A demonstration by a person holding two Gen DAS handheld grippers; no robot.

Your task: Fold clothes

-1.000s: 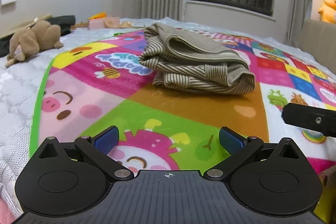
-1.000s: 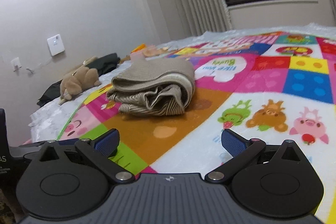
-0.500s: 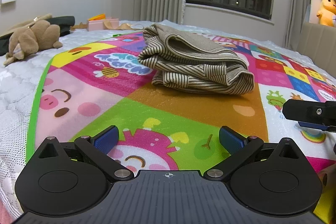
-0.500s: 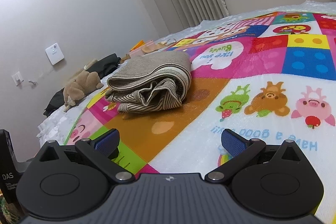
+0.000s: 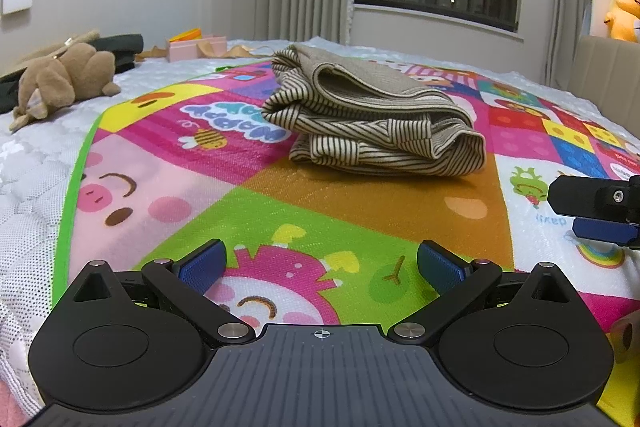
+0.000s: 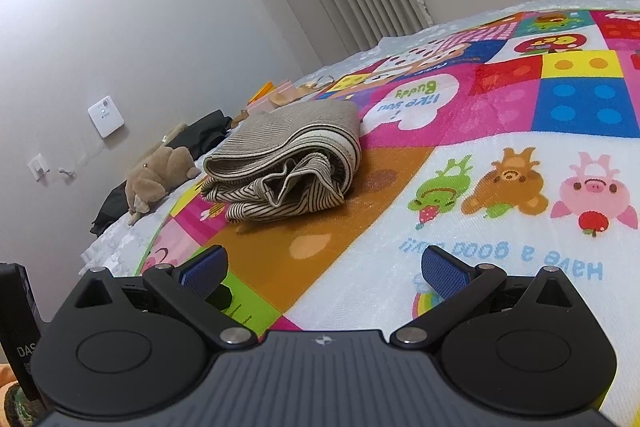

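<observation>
A beige and brown striped garment (image 5: 372, 123) lies folded in a thick bundle on the colourful cartoon play mat (image 5: 256, 223). The right wrist view shows the same striped garment (image 6: 284, 167) from its other side. My left gripper (image 5: 320, 267) is open and empty, well short of the bundle. My right gripper (image 6: 324, 269) is also open and empty, held low over the play mat (image 6: 500, 267) near its front. One finger of the right gripper (image 5: 596, 211) pokes in at the right edge of the left wrist view.
A brown plush toy (image 5: 60, 79) and dark clothing (image 5: 124, 45) lie on the white quilt at the left. A pink box (image 5: 192, 49) sits near the wall behind. A yellow plush (image 5: 622, 13) stands on a shelf at the right. Curtains and a barred window are behind.
The right gripper's view has tilted and drawn slightly closer to the bundle. The left gripper has drifted a little. Both stay open and the garment has not moved.
</observation>
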